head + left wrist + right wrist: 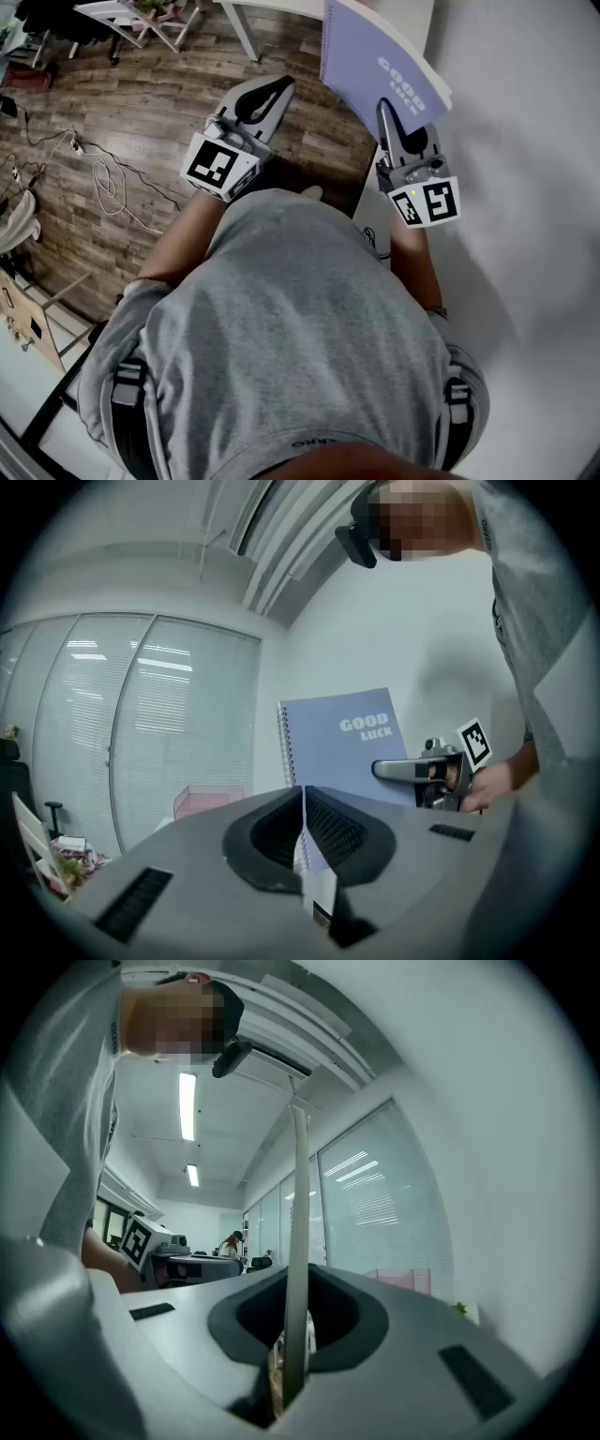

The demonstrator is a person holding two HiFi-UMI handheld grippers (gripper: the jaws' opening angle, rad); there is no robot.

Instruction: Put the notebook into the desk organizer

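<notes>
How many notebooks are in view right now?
1. The purple spiral notebook stands upright in the right gripper, whose jaws are shut on its edge, above the white table. Others may lie outside the views.

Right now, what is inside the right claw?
The notebook, seen edge-on as a thin upright strip, is clamped by the right claw. The part of its cover pressed inside the claw is hidden.
</notes>
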